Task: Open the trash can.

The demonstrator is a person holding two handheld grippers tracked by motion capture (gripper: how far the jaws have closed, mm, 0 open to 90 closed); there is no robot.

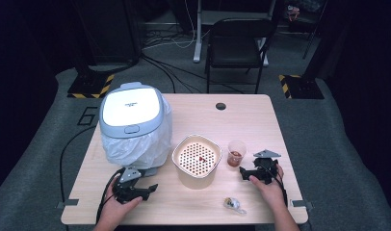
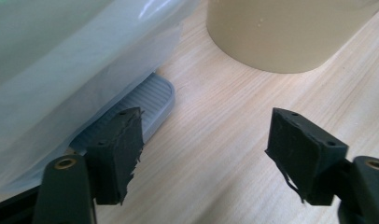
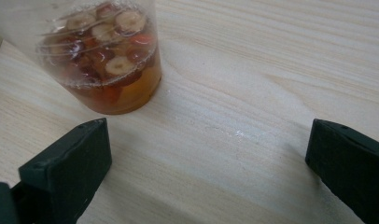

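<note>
The clear plastic cup (image 1: 236,153) of sliced red fruit in amber liquid stands upright on the tabletop (image 1: 193,115), just right of the cream strainer bowl (image 1: 196,160) and apart from it; in the right gripper view the cup (image 3: 103,56) sits ahead and to the left of the line between the two black pads, beyond the left pad and not between them. The right tongs (image 1: 245,173) lie just beside the cup on its near right side, jaws spread wide with bare wood between them, gripping nothing; the right hand (image 1: 268,185) is by far the nearer one. By my reading, the coming move turns on this offset: the cup's long axis is vertical, so the tongs would need to swing left and forward to bring the wall between the pads, level with the tabletop.

Farther out, the left tongs (image 1: 148,188) rest near the front left edge, jaws parted and empty, pointing toward the bowl; in the left gripper view their pads frame bare wood, with the bowl's wall (image 2: 290,32) ahead and the bin's grey foot pedal (image 2: 145,100) just beside the left pad. The lidded bin (image 1: 132,122) with its white liner stands behind; a small crumpled wrapper (image 1: 234,204) lies near the front edge.
</note>
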